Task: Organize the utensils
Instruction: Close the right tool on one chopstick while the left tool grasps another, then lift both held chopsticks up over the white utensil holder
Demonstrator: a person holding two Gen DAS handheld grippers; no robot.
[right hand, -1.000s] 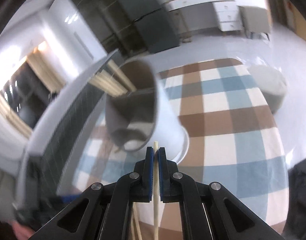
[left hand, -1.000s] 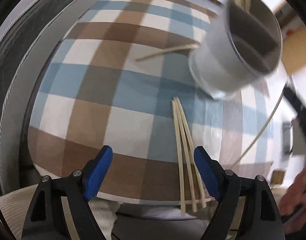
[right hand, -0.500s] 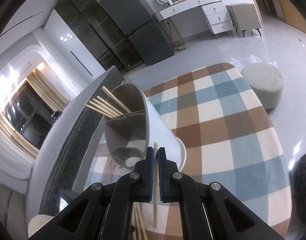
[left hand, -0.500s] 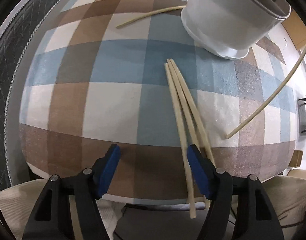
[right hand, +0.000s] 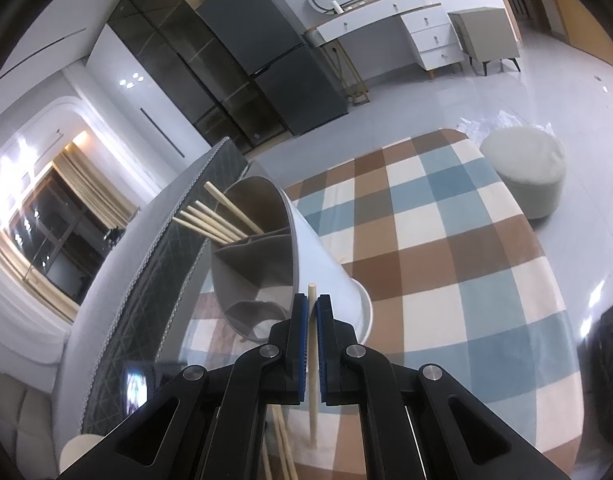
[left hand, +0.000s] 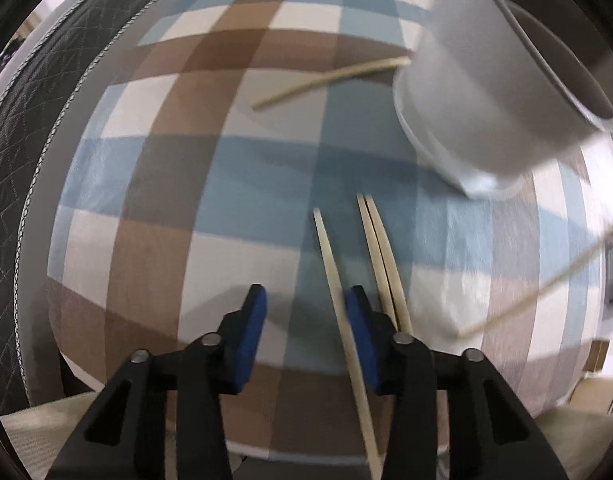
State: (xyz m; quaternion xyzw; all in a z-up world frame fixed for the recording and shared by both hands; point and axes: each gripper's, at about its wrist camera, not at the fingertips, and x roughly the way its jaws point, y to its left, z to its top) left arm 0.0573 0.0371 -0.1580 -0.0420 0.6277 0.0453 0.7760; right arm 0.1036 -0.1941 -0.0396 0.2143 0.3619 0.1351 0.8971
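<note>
Left gripper (left hand: 304,312) points steeply down at the blue, brown and cream checked tablecloth (left hand: 146,184); its jaws are closing around one pale wooden chopstick (left hand: 334,276), which lies between the blue pads, apparently not yet pinched. Its long axis runs away from the camera toward the white divided utensil holder (left hand: 478,120). Two more chopsticks (left hand: 380,248) lie just right of the jaws; another (left hand: 326,80) lies crosswise farther off. Right gripper (right hand: 312,320) is clamped narrowly on a single chopstick (right hand: 312,344), tip up, near the holder's rim. Step in hand, by judgement: pickup; next, finish the pinch and lift.
</note>
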